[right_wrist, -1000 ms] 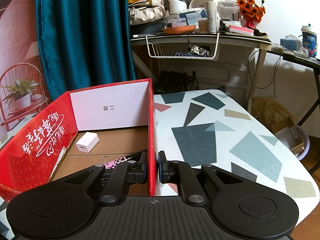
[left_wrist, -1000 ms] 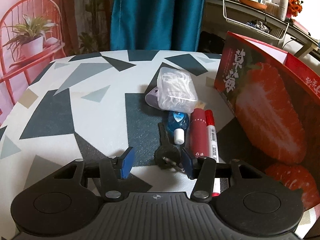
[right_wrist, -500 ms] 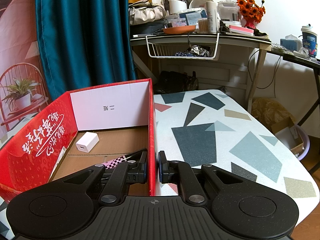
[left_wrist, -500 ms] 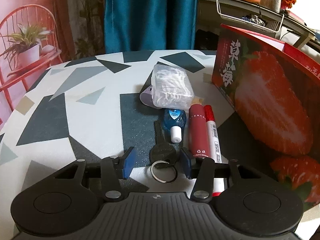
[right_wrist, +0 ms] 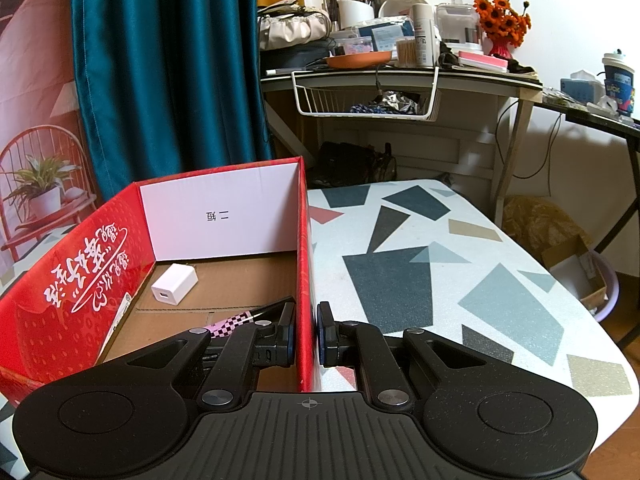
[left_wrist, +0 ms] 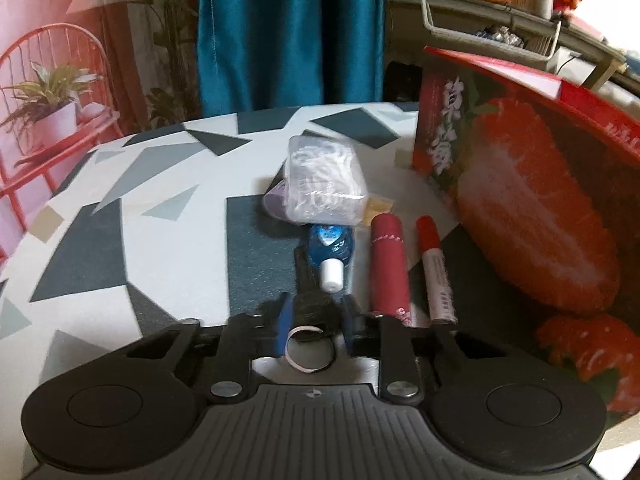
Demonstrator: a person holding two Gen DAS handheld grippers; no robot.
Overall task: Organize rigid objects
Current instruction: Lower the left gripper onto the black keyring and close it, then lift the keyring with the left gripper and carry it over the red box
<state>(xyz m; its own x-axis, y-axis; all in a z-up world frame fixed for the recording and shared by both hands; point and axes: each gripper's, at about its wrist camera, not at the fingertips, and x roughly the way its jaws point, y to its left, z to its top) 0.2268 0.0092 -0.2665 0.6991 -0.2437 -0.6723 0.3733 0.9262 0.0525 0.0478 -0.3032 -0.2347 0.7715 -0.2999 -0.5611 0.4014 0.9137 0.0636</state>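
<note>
i find my left gripper [left_wrist: 316,316] with its jaws just closed on the black key [left_wrist: 314,304], blue pads pressing its head; the key ring [left_wrist: 308,350] hangs below them. the key lies on the patterned table [left_wrist: 168,240], just before the blue bottle [left_wrist: 330,246], with the dark red tube [left_wrist: 388,264] and red marker [left_wrist: 436,276] beside it. my right gripper [right_wrist: 306,334] is clamped on the near wall of the red strawberry box [right_wrist: 306,280]. inside the box lie a white charger [right_wrist: 175,284] and a checkered pen [right_wrist: 240,320].
</note>
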